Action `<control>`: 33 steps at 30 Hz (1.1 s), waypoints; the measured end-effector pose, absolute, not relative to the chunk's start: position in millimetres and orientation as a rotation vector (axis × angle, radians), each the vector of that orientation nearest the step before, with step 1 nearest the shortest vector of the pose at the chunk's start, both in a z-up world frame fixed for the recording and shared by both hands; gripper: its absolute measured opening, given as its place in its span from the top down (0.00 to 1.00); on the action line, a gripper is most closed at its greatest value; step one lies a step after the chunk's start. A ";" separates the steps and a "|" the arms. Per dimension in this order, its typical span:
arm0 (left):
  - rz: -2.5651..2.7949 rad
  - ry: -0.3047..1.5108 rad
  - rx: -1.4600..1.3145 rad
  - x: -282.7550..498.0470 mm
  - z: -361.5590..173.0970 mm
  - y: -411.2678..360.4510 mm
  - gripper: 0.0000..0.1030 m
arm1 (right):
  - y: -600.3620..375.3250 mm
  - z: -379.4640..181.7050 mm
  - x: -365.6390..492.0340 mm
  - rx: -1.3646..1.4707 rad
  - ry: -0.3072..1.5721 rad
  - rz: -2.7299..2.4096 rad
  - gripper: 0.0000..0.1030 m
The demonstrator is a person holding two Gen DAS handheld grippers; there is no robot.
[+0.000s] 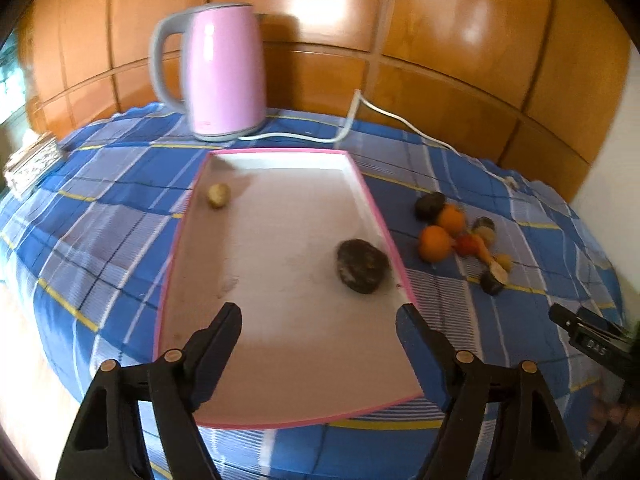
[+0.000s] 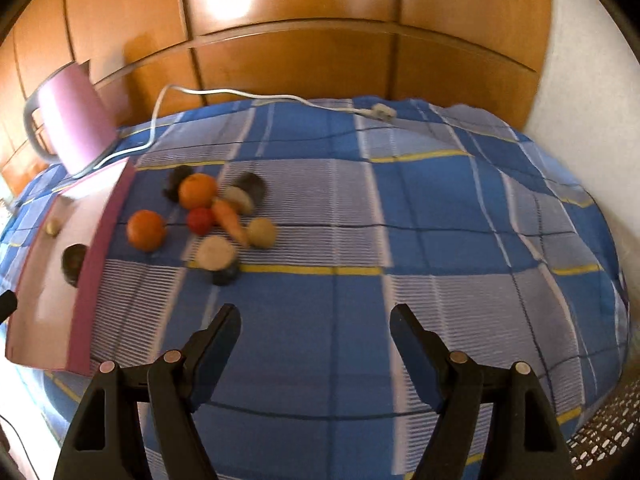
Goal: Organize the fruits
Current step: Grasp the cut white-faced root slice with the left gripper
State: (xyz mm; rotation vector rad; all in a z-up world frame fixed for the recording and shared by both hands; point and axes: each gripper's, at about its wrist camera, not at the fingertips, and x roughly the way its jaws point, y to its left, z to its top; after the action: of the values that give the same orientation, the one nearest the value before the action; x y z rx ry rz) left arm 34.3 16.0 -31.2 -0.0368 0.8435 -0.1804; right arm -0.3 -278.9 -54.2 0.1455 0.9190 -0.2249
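A pink-rimmed white tray point(image 1: 280, 344) lies on the blue plaid cloth and also shows in the right wrist view point(image 2: 100, 248). A dark fruit point(image 1: 362, 266) and a small tan fruit point(image 1: 218, 195) lie in it. A pile on the cloth right of the tray holds two oranges point(image 2: 146, 230) point(image 2: 197, 191), a red tomato point(image 2: 200, 220), a carrot point(image 2: 232, 222), a yellowish fruit point(image 2: 262, 233) and dark pieces. My left gripper point(image 1: 320, 322) is open and empty over the tray's near end. My right gripper point(image 2: 314, 322) is open and empty above the cloth, nearer than the pile.
A pink kettle point(image 1: 224, 76) stands behind the tray, its white cord point(image 2: 256, 96) trailing over the cloth. A silvery box point(image 1: 32, 162) sits at the far left. Wooden panels back the table. The table edge curves round to the right.
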 end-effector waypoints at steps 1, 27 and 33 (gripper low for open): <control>-0.196 0.841 -0.031 34.7 -29.4 10.7 0.25 | -283.0 -55.8 -2.7 0.151 0.920 -0.234 0.24; -0.529 0.973 0.071 57.2 -44.0 -115.1 0.35 | -305.9 -70.1 -24.4 0.111 0.909 -0.297 0.24; -0.565 0.981 0.129 75.5 -53.6 -150.2 0.41 | -305.3 -75.5 -23.8 0.099 0.921 -0.294 0.24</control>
State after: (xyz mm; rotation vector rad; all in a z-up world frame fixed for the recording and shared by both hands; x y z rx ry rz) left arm 75.5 -150.2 -53.6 0.1288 0.9809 -0.5647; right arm -23.8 -305.3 -75.5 0.0993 0.9210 -0.2942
